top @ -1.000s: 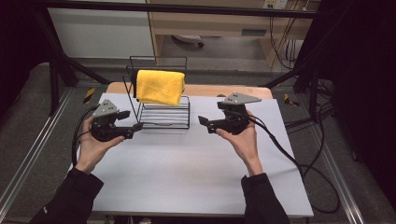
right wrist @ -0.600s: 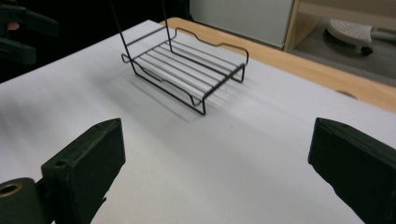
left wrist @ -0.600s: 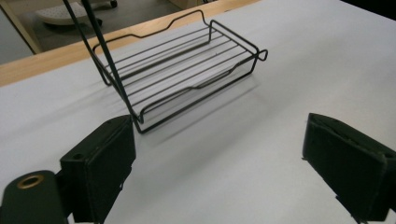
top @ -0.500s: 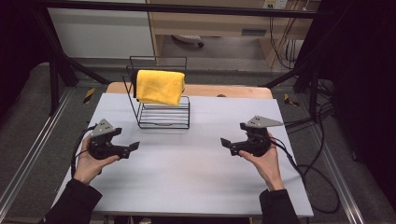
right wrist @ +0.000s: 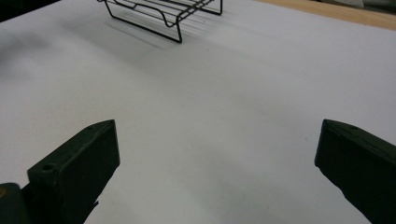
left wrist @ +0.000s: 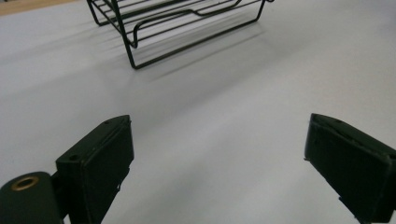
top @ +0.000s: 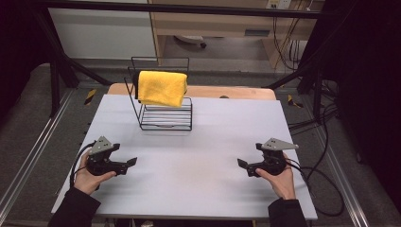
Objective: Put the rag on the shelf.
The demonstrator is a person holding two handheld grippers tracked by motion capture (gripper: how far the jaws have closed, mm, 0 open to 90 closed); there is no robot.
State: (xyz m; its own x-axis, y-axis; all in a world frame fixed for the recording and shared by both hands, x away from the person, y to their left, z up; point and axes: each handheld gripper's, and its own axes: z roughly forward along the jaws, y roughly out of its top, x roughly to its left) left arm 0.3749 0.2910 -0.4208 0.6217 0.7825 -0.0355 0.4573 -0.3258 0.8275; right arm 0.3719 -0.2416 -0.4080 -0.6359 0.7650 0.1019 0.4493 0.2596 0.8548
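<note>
Since the earlier frames both hands have drawn back from the wire rack [top: 163,111] toward the near edge of the tabletop [top: 198,142], and the jaws of both have just been opening with nothing between them. The left gripper [top: 131,162] and right gripper [top: 242,164] now sit low and well apart, jaws wide and empty. Count: two grippers, one rack, one yellow cloth [top: 161,88] draped over the rack's top at the far side.

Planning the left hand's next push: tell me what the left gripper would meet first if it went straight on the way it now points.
Probably the black wire rack. The left gripper, jaws open with nothing between them, looks across bare white table toward the rack's base, which sits slightly left of centre, so it might only clip its near corner.
</note>
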